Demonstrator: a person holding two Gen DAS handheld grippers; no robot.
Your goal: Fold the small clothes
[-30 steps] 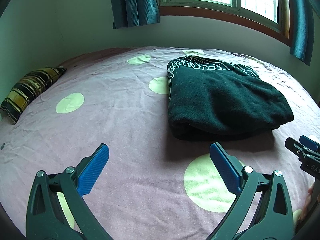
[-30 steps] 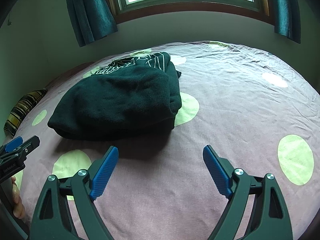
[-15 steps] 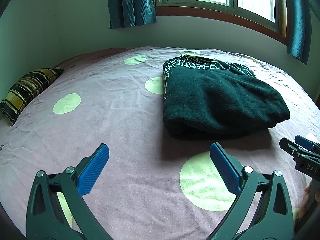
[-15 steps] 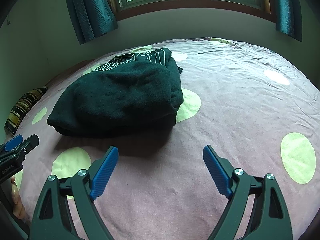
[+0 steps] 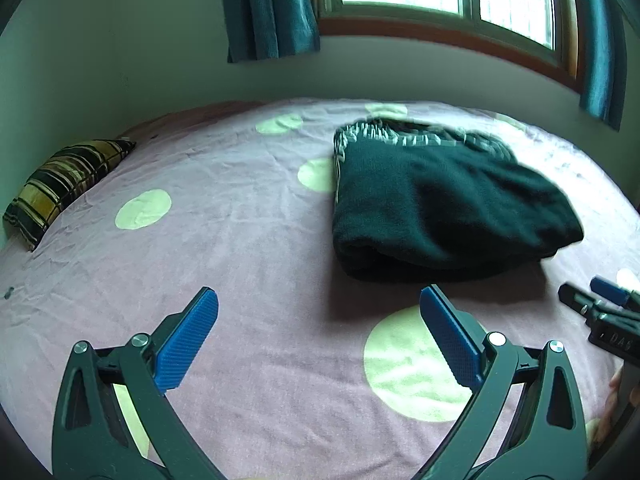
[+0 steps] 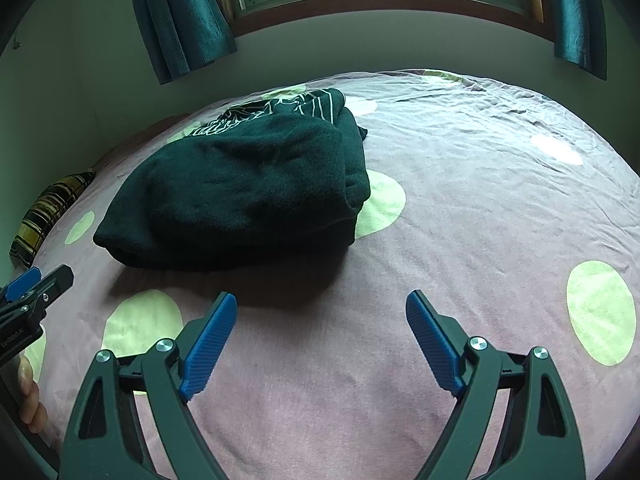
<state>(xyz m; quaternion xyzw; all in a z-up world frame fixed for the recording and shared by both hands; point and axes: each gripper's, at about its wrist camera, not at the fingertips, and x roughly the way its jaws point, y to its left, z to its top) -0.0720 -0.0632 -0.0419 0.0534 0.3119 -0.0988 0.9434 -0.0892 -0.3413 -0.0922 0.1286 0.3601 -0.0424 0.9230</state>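
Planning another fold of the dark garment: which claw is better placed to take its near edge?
Roughly even, slightly the left claw: the dark garment has its rolled near corner just beyond it. Both claws are open and empty.

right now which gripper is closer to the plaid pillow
Left. The left gripper hangs open over the bedsheet on the plaid pillow's side of the folded dark garment. The right gripper sits farther over, the garment between.

Dark green fleece garment (image 5: 448,200), folded into a thick, roughly rectangular bundle with a rounded fold along its near edge and a white-line-printed layer showing at its far end, lying flat on the mauve, pale-green-spotted bedsheet (image 5: 240,240) and overlapping one spot (image 6: 380,204).
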